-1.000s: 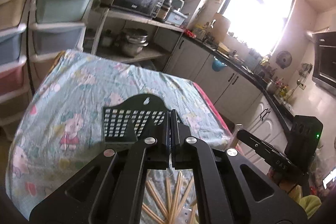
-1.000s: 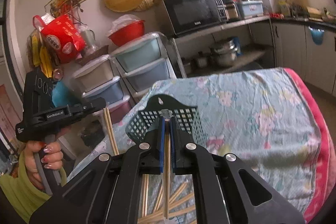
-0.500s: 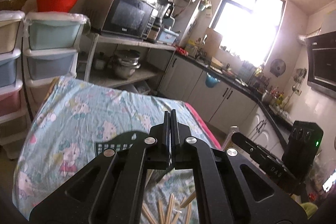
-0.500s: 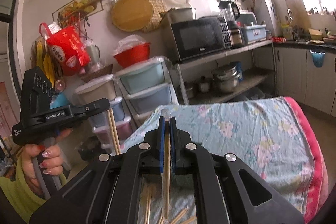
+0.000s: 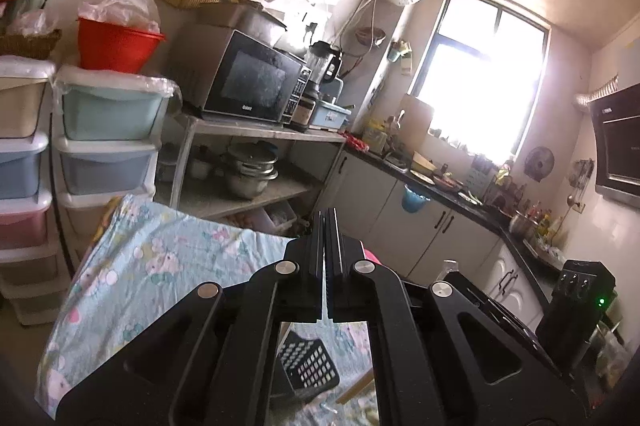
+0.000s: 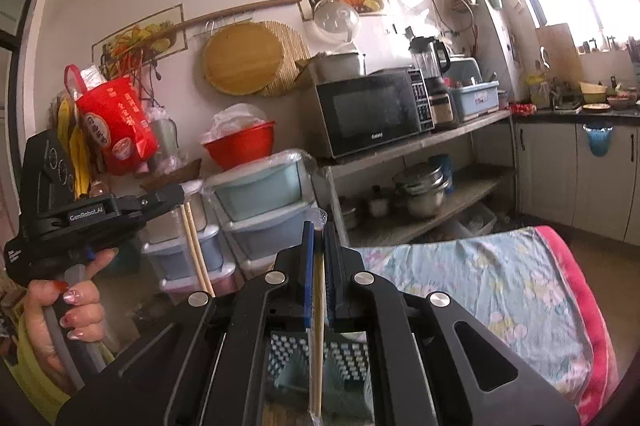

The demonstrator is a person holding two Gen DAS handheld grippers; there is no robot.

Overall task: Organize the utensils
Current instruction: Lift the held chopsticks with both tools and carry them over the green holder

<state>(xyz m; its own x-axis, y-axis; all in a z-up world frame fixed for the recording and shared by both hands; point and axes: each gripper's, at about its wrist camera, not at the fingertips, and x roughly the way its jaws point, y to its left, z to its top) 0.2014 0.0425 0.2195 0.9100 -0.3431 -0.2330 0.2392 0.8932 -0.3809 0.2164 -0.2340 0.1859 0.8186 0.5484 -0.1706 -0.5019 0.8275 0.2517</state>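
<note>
My right gripper point(image 6: 319, 226) is shut on wooden chopsticks point(image 6: 318, 326) that hang down between its jaws, above the black mesh utensil basket point(image 6: 344, 362). My left gripper point(image 5: 324, 218) has its jaws closed; in the right wrist view it point(image 6: 176, 192) shows at the left, shut on two wooden chopsticks point(image 6: 196, 250) that hang down. The basket point(image 5: 308, 366) also shows under the left gripper, with a loose chopstick point(image 5: 356, 388) beside it on the table. Both grippers are raised well above the table.
The table wears a light blue flowered cloth point(image 5: 160, 262) with a pink edge point(image 6: 580, 290). Stacked plastic drawers point(image 5: 104, 146) and a shelf with a microwave point(image 5: 248, 82) stand behind it. Kitchen cabinets point(image 5: 432, 226) run along the right.
Both grippers have lifted and tilted upward with their chopsticks. The basket and the loose chopsticks on the table have dropped low in both views.
</note>
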